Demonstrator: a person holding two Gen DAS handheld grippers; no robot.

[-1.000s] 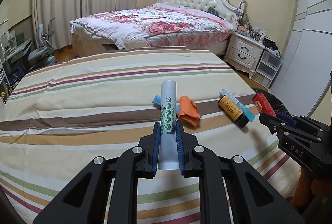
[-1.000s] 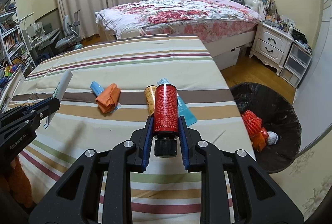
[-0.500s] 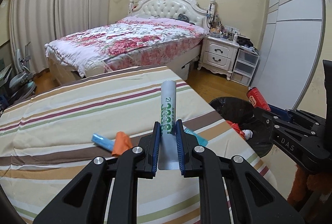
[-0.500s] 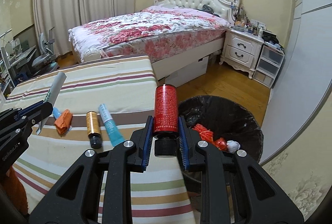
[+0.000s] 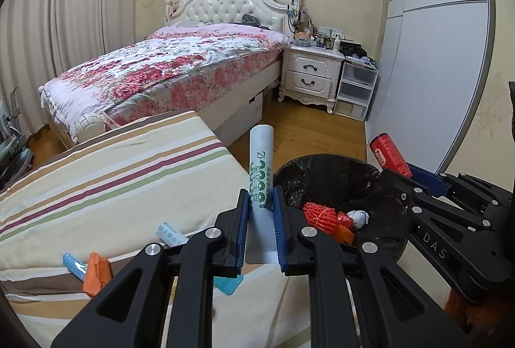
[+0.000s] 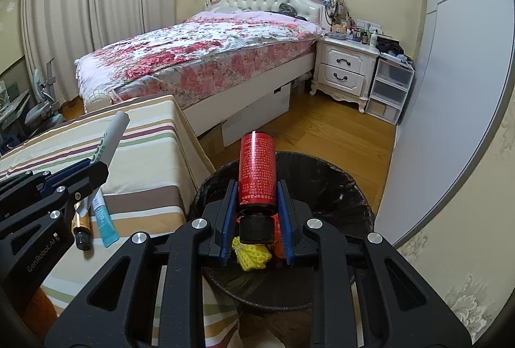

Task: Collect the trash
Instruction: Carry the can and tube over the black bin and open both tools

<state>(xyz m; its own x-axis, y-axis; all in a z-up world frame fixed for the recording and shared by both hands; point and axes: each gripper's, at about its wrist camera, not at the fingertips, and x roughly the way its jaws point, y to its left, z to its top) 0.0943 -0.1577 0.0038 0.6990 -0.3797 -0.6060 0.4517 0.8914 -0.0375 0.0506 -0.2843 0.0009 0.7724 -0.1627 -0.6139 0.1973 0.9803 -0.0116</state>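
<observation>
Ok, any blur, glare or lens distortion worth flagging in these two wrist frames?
Left wrist view: sharp, strong fisheye bowing the wardrobe, dark vignette corners. Right wrist view: equally sharp, a thin glare streak along the red bottle, curtains bent by the lens.

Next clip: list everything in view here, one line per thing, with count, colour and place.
white tube: 1, white with green print, in left gripper
red tube: 1, red, black cap, in right gripper, over bin
bin: 1, black-lined, on floor beside striped surface
netting: red in bin; yellow piece too
striped surface: 1, beige
blue tube: 1, light blue, on stripes
amber bottle: 1, on stripes
orange scrap: 1, on stripes
bed: 1, floral
nightstand: 1, white
left gripper: jaws shut
right gripper: jaws shut
</observation>
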